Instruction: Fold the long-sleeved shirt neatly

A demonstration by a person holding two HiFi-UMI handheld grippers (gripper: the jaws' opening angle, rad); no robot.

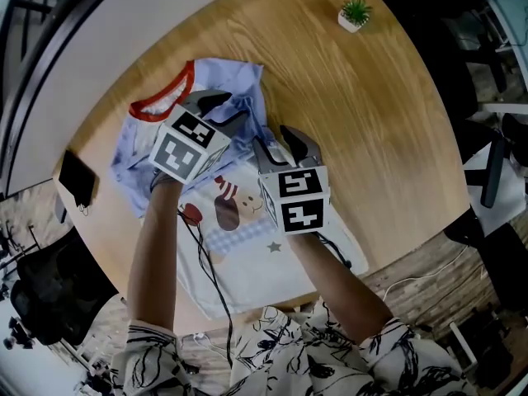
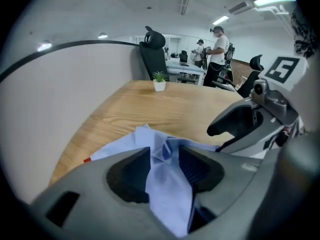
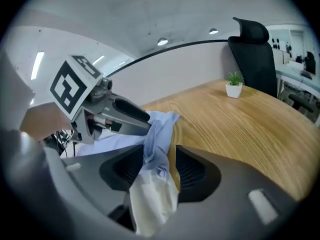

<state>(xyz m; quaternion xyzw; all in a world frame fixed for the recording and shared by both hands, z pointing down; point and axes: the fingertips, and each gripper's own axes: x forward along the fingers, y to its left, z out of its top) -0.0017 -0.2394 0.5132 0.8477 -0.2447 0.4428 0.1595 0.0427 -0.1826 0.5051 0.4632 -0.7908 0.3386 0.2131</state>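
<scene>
Left gripper (image 2: pixel 165 160) jaws part-open, blue fold of the long-sleeved shirt (image 1: pixel 243 250) slack between them, not pinched. Right gripper (image 3: pixel 152 170) jaws part-open too, blue-and-cream cloth draped against one pad, clear of the other. Shirt print-up on the wooden table (image 1: pixel 371 130), blue cloth bunched over the chest below the red collar (image 1: pixel 162 103). Judged early: likely one sleeve fold laid in; remaining folds and squaring to do.
</scene>
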